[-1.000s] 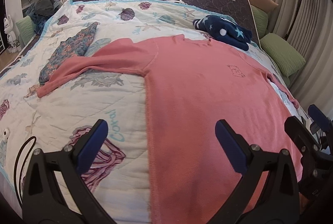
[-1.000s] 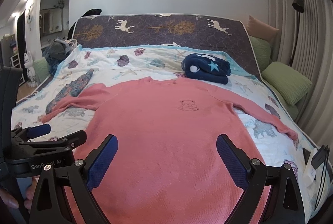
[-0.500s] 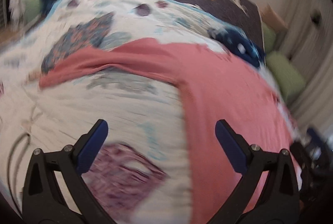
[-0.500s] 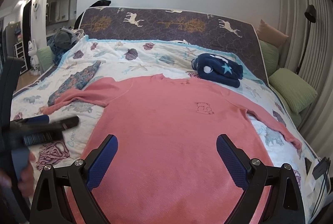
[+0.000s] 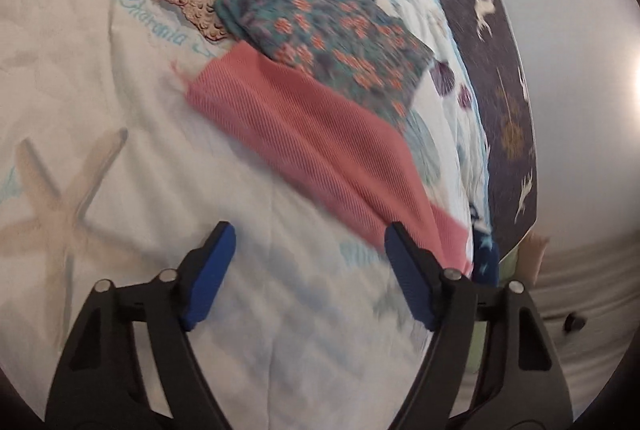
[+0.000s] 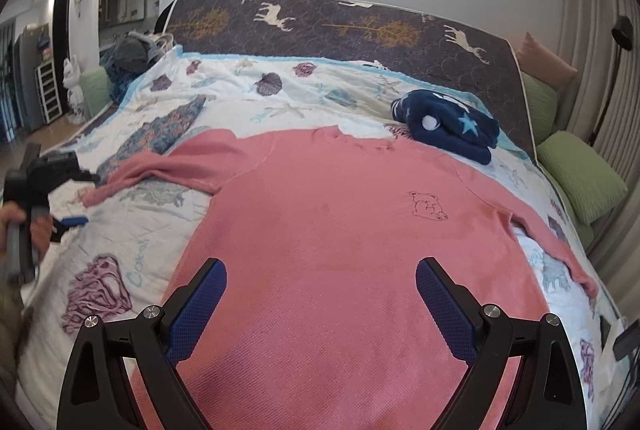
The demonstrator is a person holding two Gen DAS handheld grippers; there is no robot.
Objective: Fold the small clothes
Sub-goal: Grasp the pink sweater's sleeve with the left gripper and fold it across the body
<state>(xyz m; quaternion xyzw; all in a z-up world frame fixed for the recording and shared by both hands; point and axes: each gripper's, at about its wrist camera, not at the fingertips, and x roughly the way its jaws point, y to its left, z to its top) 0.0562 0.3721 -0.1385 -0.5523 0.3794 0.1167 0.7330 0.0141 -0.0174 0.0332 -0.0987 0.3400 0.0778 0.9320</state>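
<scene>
Pink sweater (image 6: 340,238) lies flat, unfolded on bed (image 6: 224,98); no fold made. Left gripper (image 5: 308,270) near sleeve cuff (image 5: 208,90), fingers closing, nothing between. Right gripper (image 6: 320,306) fingers spread, empty.

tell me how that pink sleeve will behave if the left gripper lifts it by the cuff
The pink sleeve lies creased and flat on the quilt, so it will likely hang limp. It joins the pink sweater, so its body may drag. The left gripper, jaws closing on nothing, should grip the ribbed knit without slipping.
</scene>
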